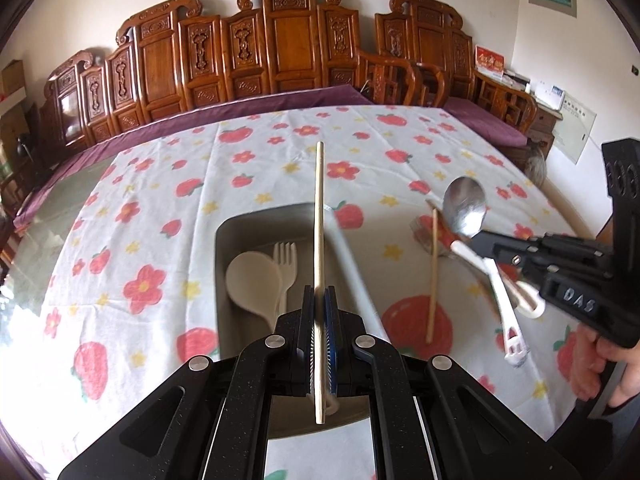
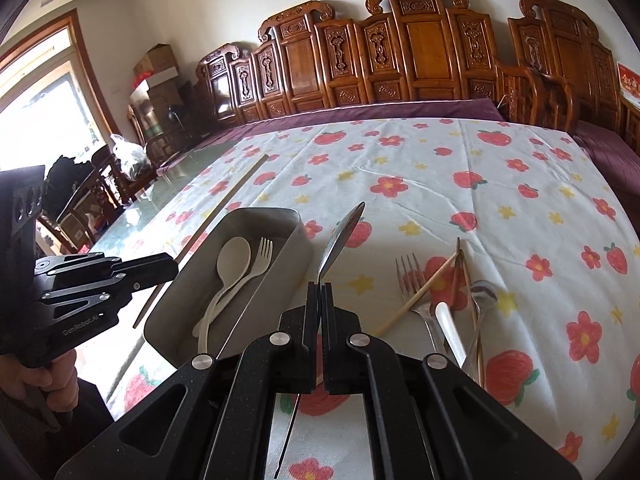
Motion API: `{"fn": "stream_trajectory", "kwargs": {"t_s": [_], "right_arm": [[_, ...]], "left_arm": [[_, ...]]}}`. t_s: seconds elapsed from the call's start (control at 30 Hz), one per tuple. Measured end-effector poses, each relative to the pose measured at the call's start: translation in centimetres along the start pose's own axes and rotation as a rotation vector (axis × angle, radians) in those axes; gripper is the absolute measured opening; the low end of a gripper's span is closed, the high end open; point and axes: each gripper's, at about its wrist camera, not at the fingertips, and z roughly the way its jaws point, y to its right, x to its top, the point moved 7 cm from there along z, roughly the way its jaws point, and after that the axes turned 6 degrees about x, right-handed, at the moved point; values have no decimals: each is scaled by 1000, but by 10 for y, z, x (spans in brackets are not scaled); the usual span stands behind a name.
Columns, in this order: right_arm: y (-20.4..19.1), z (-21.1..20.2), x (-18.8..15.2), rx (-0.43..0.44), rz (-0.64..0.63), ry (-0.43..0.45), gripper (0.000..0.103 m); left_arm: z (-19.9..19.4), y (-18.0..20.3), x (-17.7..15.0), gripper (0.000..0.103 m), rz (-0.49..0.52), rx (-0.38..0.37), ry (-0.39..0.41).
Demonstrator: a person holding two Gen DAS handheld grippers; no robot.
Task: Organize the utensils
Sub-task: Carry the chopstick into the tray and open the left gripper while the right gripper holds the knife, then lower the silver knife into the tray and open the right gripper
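Wooden chopstick [image 1: 319, 216] clamped in left fingers [image 1: 319, 320], metal spoon [image 2: 340, 240] in right fingers [image 2: 319, 308]; transfer step, probably; lower into tray [image 2: 256, 220].

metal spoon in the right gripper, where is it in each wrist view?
Left wrist: the metal spoon is right of centre, bowl up, held by the right gripper coming in from the right edge.
Right wrist: the spoon is at centre, seen edge-on, rising from the shut gripper.
Shared landmark: the grey tray with the cream spoon and cream fork, left of the metal spoon in both.
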Motion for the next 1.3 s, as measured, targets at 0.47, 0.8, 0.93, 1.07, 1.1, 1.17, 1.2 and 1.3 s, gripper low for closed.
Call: {"fn": "stream_trajectory", "kwargs": {"t_s": [0.47,0.8,0.93,1.07,1.1,1.17,1.2,1.3], "right_arm": [[1,7,-5,-8,-5,-23,3],[-3,13,-10,-17,-16,-42,3],[-6,14,-10,-17,-23,-45,3],[-18,12,-3,-3,-40,-36,3],[-22,12,-2,0,-46,-34,3],[-29,13,2,8,-57,-31,3],[-34,14,4,9,-68,-31,3],[-46,17,11,16,-86,-30,3]], "left_arm": [[41,-10,-34,4,11,-3,-132],[46,-10,-33,5,-2,-13,-131],[42,-13,-30,5,-12,-16,-119],[33,-22,-24,13,-27,-4,-84],[31,-24,-22,16,-34,-4,-78],[26,-32,-19,16,-55,-2,-60],[23,-36,-18,16,-64,2,-52],[18,-47,-15,16,-79,18,-35]]}}
